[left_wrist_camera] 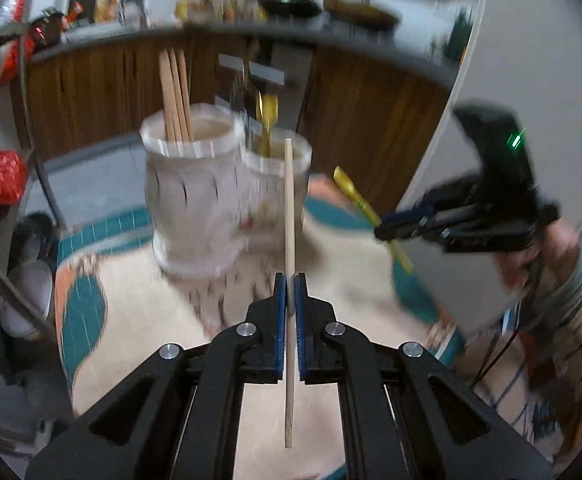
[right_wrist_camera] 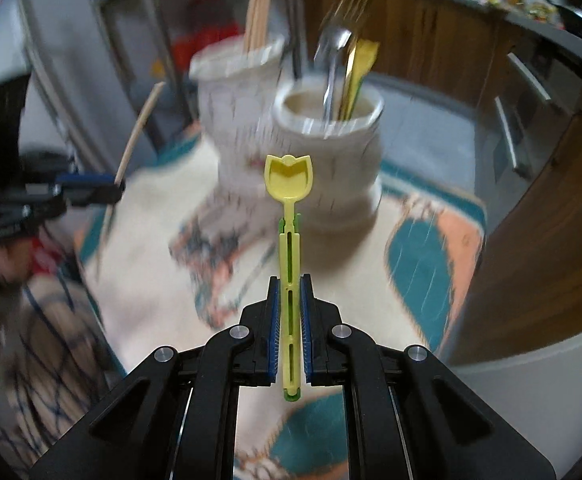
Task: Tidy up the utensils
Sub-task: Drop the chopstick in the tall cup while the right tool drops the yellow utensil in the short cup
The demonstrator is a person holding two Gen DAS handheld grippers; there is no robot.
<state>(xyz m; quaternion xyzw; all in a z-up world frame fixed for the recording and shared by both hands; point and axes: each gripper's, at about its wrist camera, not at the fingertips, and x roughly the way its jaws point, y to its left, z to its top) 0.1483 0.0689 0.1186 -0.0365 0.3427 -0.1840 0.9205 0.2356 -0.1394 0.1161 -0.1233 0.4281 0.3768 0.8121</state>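
Left claw [left_wrist_camera: 290,280] clamps a wooden chopstick [left_wrist_camera: 289,216]; drop it tip-first among the chopsticks in the left cup [left_wrist_camera: 189,184]. Right claw [right_wrist_camera: 289,284] grips a yellow plastic spoon [right_wrist_camera: 289,200]; aim it into the right cup [right_wrist_camera: 331,152] beside the fork.

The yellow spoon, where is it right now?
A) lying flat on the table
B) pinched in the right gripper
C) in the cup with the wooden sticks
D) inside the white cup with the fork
B: the yellow spoon sits pinched between the blue pads of the right gripper, its scoop end pointing toward the white cups, not inside either one.
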